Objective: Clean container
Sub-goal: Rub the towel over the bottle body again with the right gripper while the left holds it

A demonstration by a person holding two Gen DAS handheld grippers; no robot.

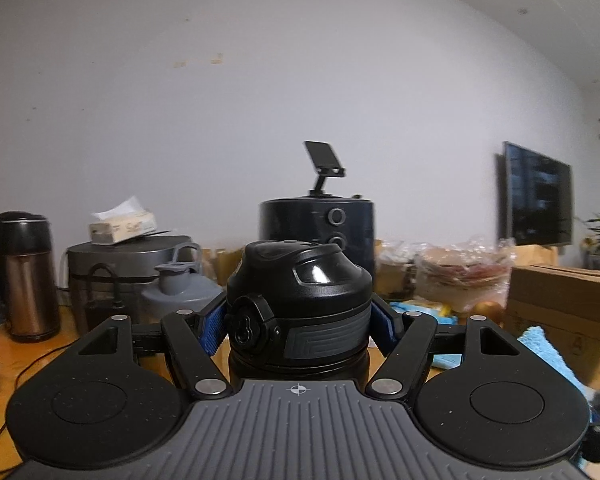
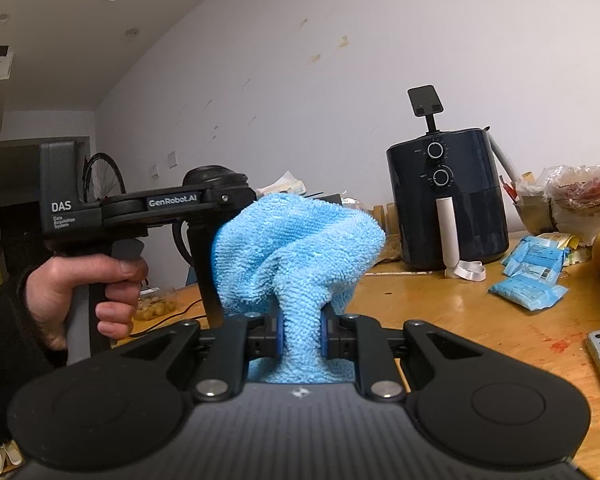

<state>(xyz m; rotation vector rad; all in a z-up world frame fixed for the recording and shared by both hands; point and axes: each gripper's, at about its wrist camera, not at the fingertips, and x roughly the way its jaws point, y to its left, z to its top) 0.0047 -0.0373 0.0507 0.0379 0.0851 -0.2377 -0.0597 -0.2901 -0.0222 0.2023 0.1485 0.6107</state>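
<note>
Your left gripper [image 1: 299, 320] fingers clamp the black bottle [image 1: 300, 304] at its lid, body hidden below. Your right gripper [image 2: 300, 336] fingers pinch the blue cloth [image 2: 296, 248], masking the bottle. Bare tabletop [image 2: 440, 312] lies right; air fryer [image 2: 448, 196] behind.

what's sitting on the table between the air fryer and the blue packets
In the right wrist view, a white roll stands against the front of the air fryer with a white band at its foot. Beyond that, bare wooden table runs to the blue packets.

Left gripper [image 2: 210, 216] (side): "DAS", "GenRobot.AI"
</note>
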